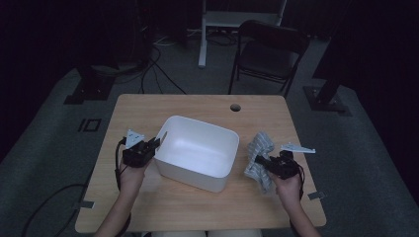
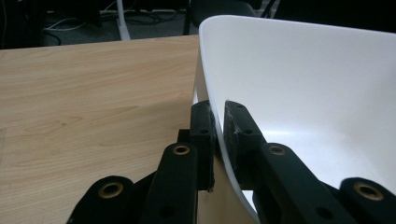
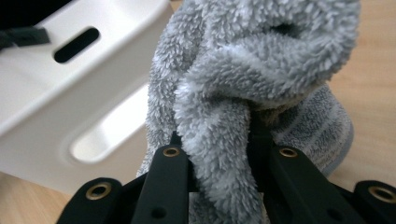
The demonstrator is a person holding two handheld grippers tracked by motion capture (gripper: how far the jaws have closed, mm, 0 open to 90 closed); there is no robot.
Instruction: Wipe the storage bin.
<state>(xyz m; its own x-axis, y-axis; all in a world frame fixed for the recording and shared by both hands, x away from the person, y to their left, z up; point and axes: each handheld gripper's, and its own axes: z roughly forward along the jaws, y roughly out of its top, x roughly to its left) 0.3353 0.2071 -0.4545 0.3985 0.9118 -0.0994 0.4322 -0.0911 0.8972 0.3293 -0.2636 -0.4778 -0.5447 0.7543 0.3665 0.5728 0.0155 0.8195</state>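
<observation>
A: What has the left claw (image 2: pixel 218 122) got?

B: Its jaws are pinched on the wall of the white bin (image 2: pixel 299 84), one pad outside and one inside, right at the rim. In the high view that left claw (image 1: pixel 154 143) sits at the bin's (image 1: pixel 197 150) near-left corner.

A: And the right claw (image 3: pixel 219 144)?

B: Clamped on a fold of the grey fluffy towel (image 3: pixel 243 79). The pile bulges up between the jaws, and a striped part of the cloth lies lower behind.

A: Where is the towel on the bench?

B: From above, the towel (image 1: pixel 259 148) lies bunched just right of the bin, touching or nearly touching its side, with the right claw (image 1: pixel 259 160) at its near edge.

A: The bin itself?

B: Around the middle of the wooden bench (image 1: pixel 148 207), upright. A dark folding chair (image 1: pixel 272 49) stands on the floor beyond the far edge.
</observation>
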